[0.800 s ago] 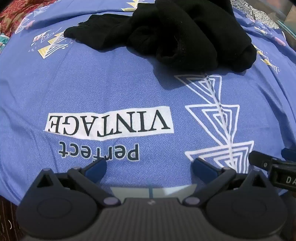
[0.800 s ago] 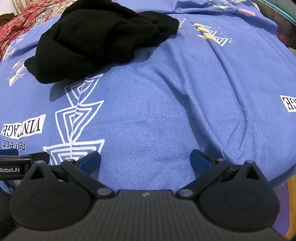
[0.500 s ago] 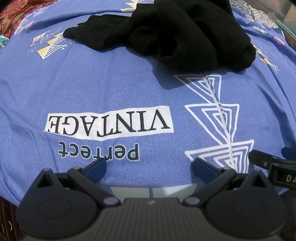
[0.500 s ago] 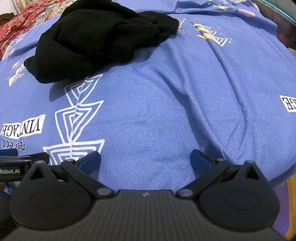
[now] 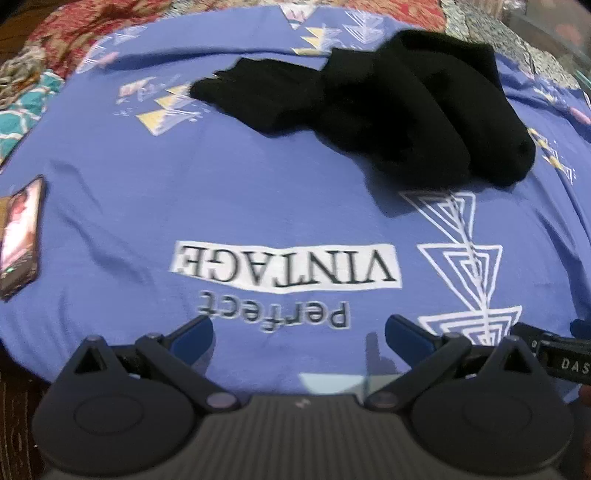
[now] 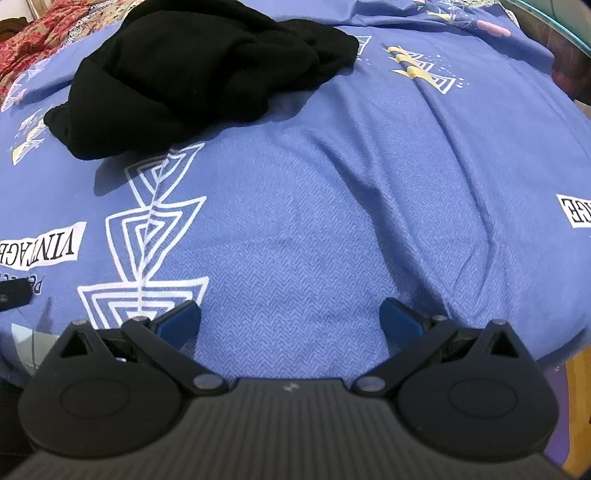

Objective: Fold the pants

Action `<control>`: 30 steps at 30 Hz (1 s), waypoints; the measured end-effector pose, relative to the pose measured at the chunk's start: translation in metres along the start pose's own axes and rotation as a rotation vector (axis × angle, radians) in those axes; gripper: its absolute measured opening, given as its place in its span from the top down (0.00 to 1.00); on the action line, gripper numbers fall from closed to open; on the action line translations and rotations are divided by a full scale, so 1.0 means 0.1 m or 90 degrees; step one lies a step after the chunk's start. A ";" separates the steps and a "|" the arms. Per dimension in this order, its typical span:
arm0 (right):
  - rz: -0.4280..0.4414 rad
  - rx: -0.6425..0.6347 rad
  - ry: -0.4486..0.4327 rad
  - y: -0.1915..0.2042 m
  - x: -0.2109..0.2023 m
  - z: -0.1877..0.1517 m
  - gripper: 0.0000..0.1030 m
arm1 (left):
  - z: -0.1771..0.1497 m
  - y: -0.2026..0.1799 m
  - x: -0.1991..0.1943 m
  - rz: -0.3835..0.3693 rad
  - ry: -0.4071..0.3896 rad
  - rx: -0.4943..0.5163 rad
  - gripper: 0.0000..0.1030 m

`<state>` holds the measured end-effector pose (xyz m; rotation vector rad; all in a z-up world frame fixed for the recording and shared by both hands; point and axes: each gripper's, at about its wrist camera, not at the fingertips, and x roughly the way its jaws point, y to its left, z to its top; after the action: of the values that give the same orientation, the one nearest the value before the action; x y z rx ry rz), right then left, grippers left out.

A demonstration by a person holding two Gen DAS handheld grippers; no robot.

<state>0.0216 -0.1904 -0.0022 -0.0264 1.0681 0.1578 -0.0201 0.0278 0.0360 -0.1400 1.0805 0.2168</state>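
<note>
Black pants [image 5: 388, 110] lie crumpled in a heap at the far side of a blue printed bedsheet [image 5: 258, 192]; one leg stretches out to the left. In the right wrist view the heap [image 6: 192, 70] sits at the upper left. My left gripper [image 5: 299, 334] is open and empty, low over the sheet's near edge, well short of the pants. My right gripper [image 6: 290, 319] is open and empty too, over bare sheet [image 6: 314, 229] near the front edge. The right gripper's tip [image 5: 554, 354] shows at the right edge of the left wrist view.
A phone [image 5: 20, 236] lies on the sheet at the far left. A red patterned cover [image 5: 85, 29] and a teal patterned cloth [image 5: 18, 107] border the sheet at the back left. The bed's front edge drops off just below both grippers.
The left gripper has pulled back and turned left: the pants look farther off and the phone has come into view. The right gripper has barely moved. Both stay open.
</note>
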 end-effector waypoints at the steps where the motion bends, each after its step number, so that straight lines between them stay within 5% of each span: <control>1: -0.002 0.000 0.000 0.02 -0.01 -0.01 0.00 | 0.00 0.03 -0.03 0.002 -0.001 -0.004 0.00; 30: -0.021 -0.004 0.008 0.06 0.00 -0.02 0.00 | -0.04 0.23 -0.16 0.004 -0.013 -0.041 0.00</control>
<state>0.0189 -0.1846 -0.0035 -0.0509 1.0798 0.1322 -0.0367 0.0472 0.0484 -0.1922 1.0546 0.2591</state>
